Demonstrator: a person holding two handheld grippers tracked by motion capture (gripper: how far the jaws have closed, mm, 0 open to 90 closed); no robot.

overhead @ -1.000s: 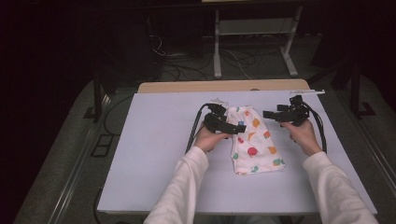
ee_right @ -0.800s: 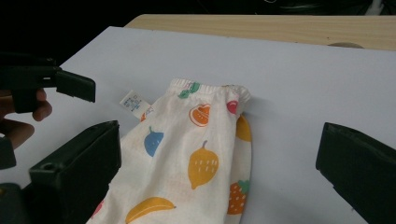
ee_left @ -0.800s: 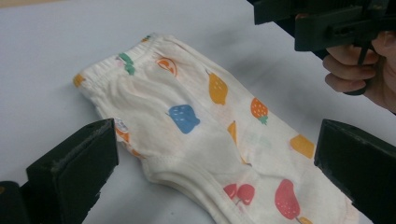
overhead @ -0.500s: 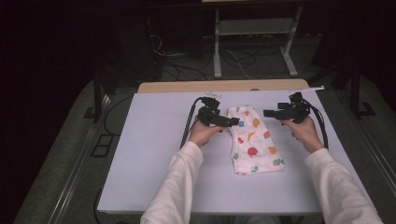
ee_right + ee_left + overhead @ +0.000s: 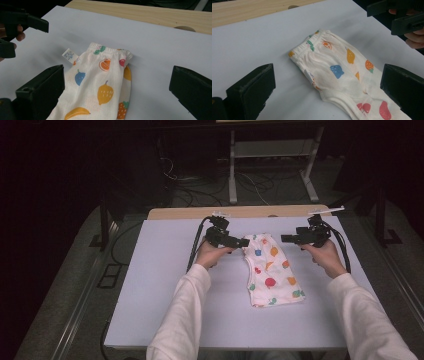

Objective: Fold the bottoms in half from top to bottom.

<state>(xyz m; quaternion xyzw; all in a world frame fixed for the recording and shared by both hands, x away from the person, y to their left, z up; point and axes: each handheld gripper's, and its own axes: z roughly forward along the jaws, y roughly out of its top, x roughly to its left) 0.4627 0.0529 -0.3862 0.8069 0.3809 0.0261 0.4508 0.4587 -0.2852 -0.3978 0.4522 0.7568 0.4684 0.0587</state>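
Lying between both grippers' spread jaws, untouched: folded fruit-print trousers [image 5: 270,270]

Trousers [image 5: 342,75] cut off by lower edge in both gripper views. Label [image 5: 70,55] print too small to read. Room behind counter [image 5: 165,270] too dark.

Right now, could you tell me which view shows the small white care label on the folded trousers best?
The right gripper view: the care label sticks out flat from the trousers by the waistband. In the left gripper view it lies edge-on at the fold. In the high view it is too small to tell.
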